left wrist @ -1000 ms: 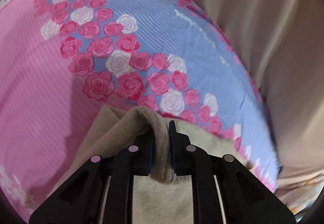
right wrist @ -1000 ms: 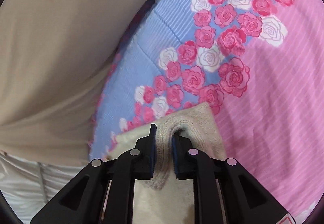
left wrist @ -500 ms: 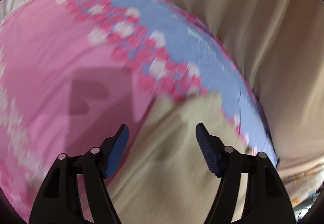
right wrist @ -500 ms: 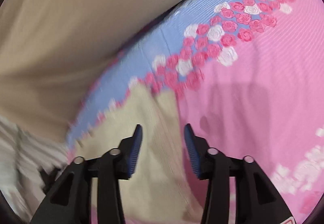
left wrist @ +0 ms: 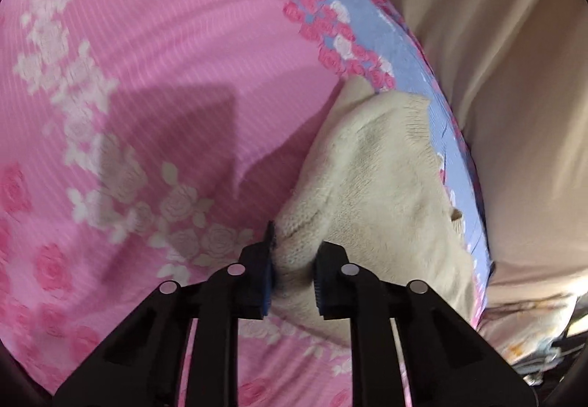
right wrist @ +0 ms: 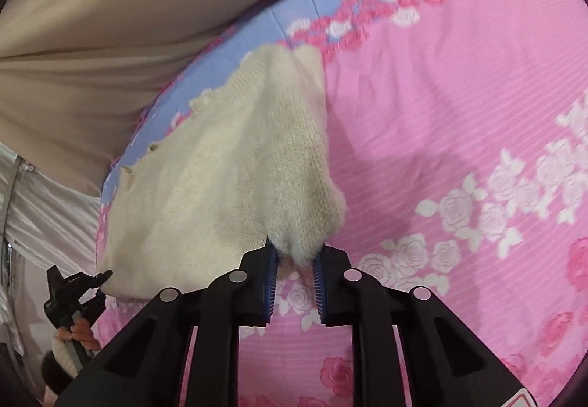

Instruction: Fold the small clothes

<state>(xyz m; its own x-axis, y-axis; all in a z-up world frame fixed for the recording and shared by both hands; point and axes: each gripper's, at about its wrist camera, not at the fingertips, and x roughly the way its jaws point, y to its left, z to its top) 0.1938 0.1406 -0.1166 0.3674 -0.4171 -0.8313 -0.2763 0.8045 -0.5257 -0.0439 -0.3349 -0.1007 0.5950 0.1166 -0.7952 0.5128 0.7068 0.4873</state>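
Observation:
A small cream knitted sweater (left wrist: 382, 179) lies on a pink and blue rose-patterned bedsheet (left wrist: 154, 61) near the bed's edge. My left gripper (left wrist: 294, 272) has its blue-padded jaws closed on the near edge of the sweater. In the right wrist view the same sweater (right wrist: 235, 164) lies on the sheet (right wrist: 459, 113), and my right gripper (right wrist: 294, 274) is closed on a bunched near corner of it. The left gripper (right wrist: 73, 291) also shows at the lower left of the right wrist view, at the sweater's other end.
A beige curtain or cloth (left wrist: 496, 57) hangs beyond the bed's blue edge; it also shows in the right wrist view (right wrist: 110, 21). White fabric (right wrist: 44, 208) lies below the bed edge at left.
Both grippers let go of the sweater's far edge, pulled back open, and have now closed on its near edge. More of the sweater and sheet is in view.

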